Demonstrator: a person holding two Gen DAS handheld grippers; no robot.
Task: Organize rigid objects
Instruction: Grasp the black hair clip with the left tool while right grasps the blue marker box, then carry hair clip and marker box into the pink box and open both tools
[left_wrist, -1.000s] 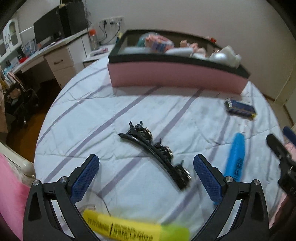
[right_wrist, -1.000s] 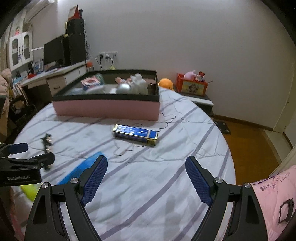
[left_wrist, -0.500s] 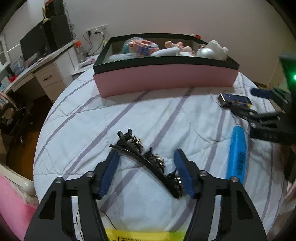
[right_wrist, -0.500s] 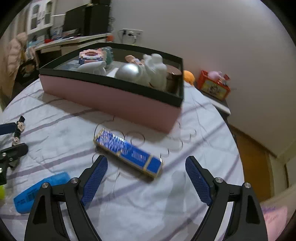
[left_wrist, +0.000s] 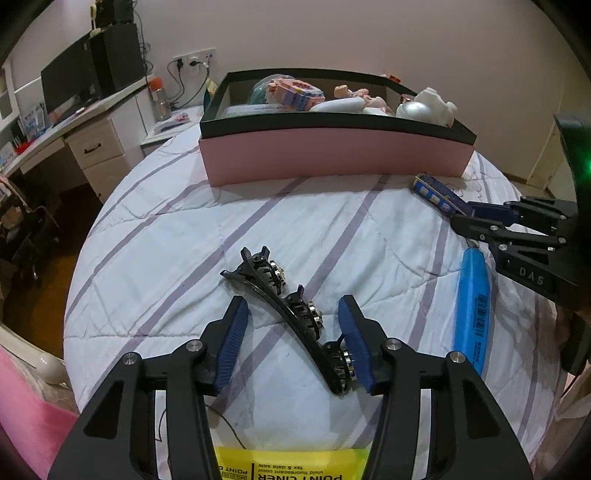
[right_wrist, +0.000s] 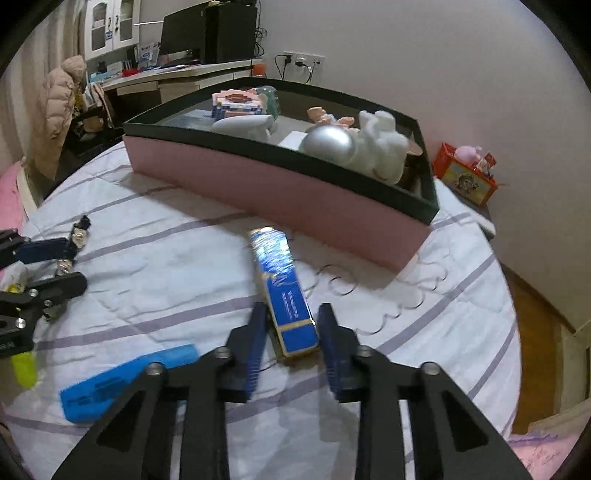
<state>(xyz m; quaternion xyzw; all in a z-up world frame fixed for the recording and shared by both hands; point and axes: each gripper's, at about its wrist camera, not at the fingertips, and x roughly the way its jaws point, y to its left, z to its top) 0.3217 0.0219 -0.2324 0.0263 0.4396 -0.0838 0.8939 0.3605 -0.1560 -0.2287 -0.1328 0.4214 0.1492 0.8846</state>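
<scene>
A black hair clip (left_wrist: 284, 306) with metal studs lies on the striped bedspread between the blue pads of my left gripper (left_wrist: 291, 321). Its jaws are closing. The right pad touches the clip's near end and the left pad stands apart from it. My right gripper (right_wrist: 293, 325) is closing on the near end of a long blue and gold box (right_wrist: 282, 280), with both pads against its sides. The left wrist view shows the same grip at the far right (left_wrist: 465, 216). Behind both stands the pink storage box (left_wrist: 332, 155) with a black rim, holding several toys.
A flat blue case (left_wrist: 472, 310) lies between the two grippers. A yellow package (left_wrist: 295, 465) sits under my left gripper. A desk with drawers (left_wrist: 92, 147) stands to the left of the bed, and a red toy box (right_wrist: 465, 177) rests on a low stand to the right.
Both grippers' jaws have narrowed from wide apart. The left came in around the hair clip. The right moved forward and down, rolled, and closed over the blue box's near end.
</scene>
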